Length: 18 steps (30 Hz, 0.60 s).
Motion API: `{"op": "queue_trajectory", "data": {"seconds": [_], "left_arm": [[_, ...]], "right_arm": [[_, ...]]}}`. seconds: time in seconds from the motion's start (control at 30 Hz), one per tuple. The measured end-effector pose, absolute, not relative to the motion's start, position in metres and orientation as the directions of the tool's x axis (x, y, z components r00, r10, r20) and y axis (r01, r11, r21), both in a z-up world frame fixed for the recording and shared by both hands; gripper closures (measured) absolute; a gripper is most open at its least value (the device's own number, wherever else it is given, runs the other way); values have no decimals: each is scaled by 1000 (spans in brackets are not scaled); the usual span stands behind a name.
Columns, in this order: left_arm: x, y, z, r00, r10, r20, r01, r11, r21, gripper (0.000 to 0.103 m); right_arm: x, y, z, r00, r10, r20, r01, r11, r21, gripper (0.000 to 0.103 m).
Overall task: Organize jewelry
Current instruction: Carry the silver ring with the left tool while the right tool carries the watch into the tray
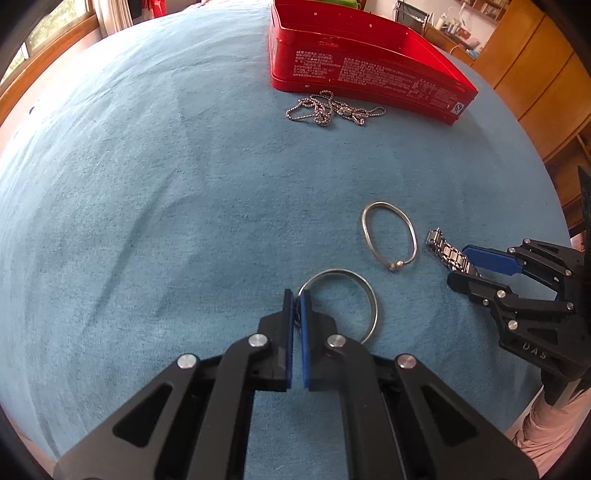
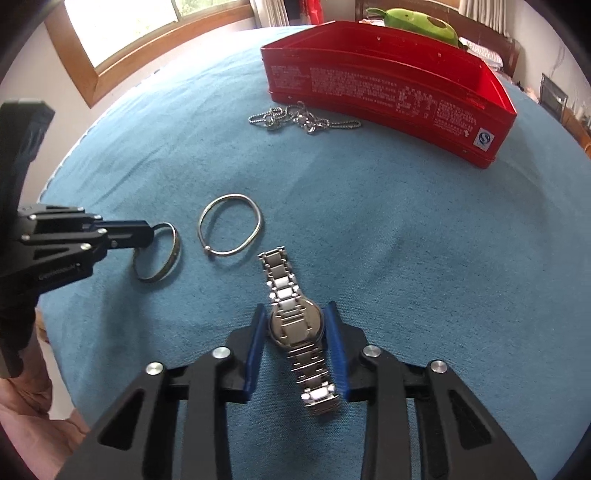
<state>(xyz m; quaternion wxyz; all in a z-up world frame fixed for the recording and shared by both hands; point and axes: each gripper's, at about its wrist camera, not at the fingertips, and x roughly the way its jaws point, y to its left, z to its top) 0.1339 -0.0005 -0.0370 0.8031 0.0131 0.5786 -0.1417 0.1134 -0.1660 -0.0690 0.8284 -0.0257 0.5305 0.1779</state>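
Left gripper (image 1: 296, 295) has its blue pads pressed together on the rim of the flat band bangle (image 1: 354, 291), which lies on the blue cloth of the desk (image 1: 147, 221). From the right wrist view the same bangle (image 2: 162, 258) shows a dark patterned outer face, something the left view does not reveal, and the left gripper (image 2: 147, 232) reaches it from the side.

Right gripper (image 2: 297, 325) has its fingers spread apart, one on each side of the round case of the silver watch (image 2: 295, 325), which lies face down with its link strap running between them; whether the pads touch the case cannot be told. In the left wrist view only one end of the watch (image 1: 443, 251) strap shows beyond the right gripper (image 1: 461, 266).

Just ahead of both grippers, between bangle and watch, lies the thin wire bracelet (image 1: 389, 236) (image 2: 231, 225) with a small bead at its closure. Farther ahead, a ball chain necklace (image 1: 332, 109) (image 2: 303, 120) lies heaped just beside the near wall of the open red tin box (image 1: 369, 70) (image 2: 388, 92). Behind the box, the right view alone shows a green plush toy (image 2: 417, 20)
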Motion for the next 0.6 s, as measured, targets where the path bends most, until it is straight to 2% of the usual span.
{"op": "queue_trajectory", "data": {"seconds": [0.13,0.4,0.6], "left_arm": [[135,-2,-31,298,-222,-929,249,957,-149,101],[138,-2,-18,322,-248,-914,265,950,-165,101],[144,-6,0,350,-264,-899,281,945,-168,101]], "right_arm": [[117,-179,-65,361,335,-870,-284,929,239,71],[117,-202,-40,393,406,-825,-255,910,326,71],[121,-217,-15,439,408,-800,-236,912,336,71]]}}
